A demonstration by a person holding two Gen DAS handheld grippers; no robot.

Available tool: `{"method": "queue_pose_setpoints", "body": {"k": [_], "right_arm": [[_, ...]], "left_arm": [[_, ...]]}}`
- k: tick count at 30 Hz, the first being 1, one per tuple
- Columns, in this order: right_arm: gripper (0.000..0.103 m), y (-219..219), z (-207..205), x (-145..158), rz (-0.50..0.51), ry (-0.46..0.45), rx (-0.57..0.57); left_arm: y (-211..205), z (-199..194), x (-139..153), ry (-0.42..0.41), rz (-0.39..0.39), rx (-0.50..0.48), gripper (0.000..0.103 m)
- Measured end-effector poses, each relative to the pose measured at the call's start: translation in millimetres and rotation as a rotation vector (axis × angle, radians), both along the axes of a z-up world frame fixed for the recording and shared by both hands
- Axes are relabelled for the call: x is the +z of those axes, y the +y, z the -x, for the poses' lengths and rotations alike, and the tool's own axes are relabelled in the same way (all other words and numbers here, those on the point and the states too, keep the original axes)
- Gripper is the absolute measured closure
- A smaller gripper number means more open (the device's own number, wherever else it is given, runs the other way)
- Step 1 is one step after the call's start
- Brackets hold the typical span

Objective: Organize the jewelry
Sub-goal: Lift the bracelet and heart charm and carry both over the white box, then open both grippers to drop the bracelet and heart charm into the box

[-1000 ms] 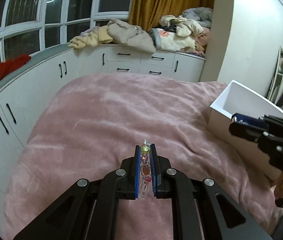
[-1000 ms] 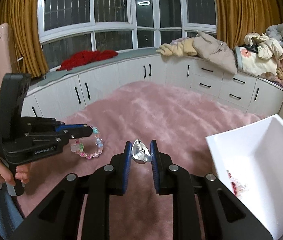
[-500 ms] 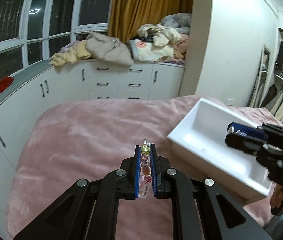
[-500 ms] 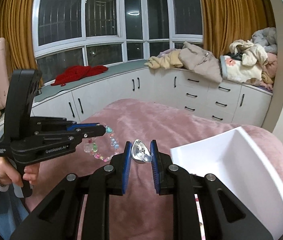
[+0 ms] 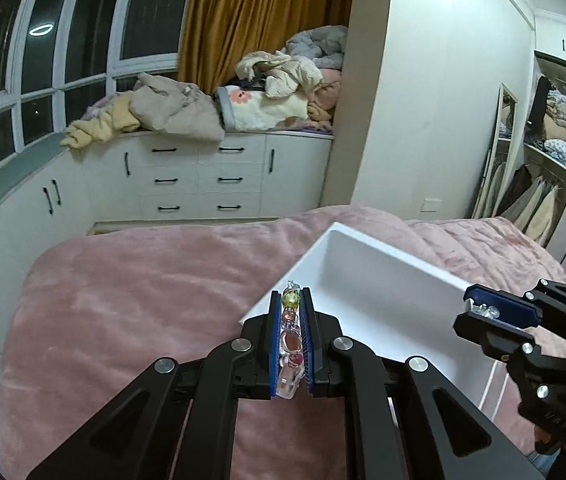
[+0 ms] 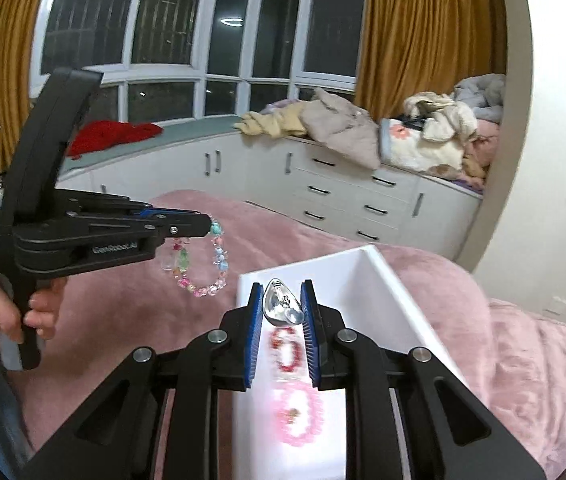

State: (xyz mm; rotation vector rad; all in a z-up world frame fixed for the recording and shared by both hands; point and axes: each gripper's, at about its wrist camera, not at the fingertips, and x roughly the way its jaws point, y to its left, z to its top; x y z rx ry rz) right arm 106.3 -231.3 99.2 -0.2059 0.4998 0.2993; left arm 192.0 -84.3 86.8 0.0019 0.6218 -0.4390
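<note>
Pink bed [image 5: 131, 304], left gripper [image 5: 291, 300] level, clamping bracelet [image 6: 199, 264]

A box [image 6: 367, 264] sits on the bed [image 6: 123, 304], at twelve o'clock from the right gripper [image 6: 283, 300]. Two bracelets [image 6: 297, 416] lie inside it. At ten o'clock the left gripper [image 6: 207, 222] hangs over the bed with a bead bracelet [image 6: 203, 264]. Cabinets [image 6: 347, 192] stand behind the bed, with clothes [image 6: 339, 126] heaped on them.
</note>
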Motion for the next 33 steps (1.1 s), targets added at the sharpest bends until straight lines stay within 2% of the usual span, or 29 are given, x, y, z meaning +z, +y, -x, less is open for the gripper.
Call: {"method": "queue_pose_setpoints", "body": {"k": [6, 10, 17, 21, 27, 33], "right_arm": [[0.083, -27.8, -11.4, -13.8, 0.024, 0.063, -0.083], [0.083, -37.4, -25.1, -34.2, 0.09, 0.135, -0.116], [0.083, -34.7, -46.8, -81.3, 0.219, 0.277, -0.126], [0.084, -29.4, -57.2, -98.8, 0.28, 0.317, -0.118], [0.084, -26.6, -65.8, -118.3, 0.33, 0.379, -0.116], [0.082, -24.4, -68.2, -120.0, 0.339, 0.376, -0.114]], "left_arm": [[-35.8, -17.0, -3.3, 0.04, -0.021, 0.003, 0.089], [-53.7, -35.4, -15.3, 0.101, -0.016, -0.009, 0.089], [-81.1, -63.7, -51.6, 0.2, -0.018, -0.032, 0.089], [-94.6, -74.6, -70.5, 0.234, -0.028, -0.042, 0.089], [-116.1, -80.9, -90.0, 0.242, -0.124, -0.076, 0.089], [-132.0, -82.4, -99.6, 0.238, -0.206, -0.087, 0.086]]}}
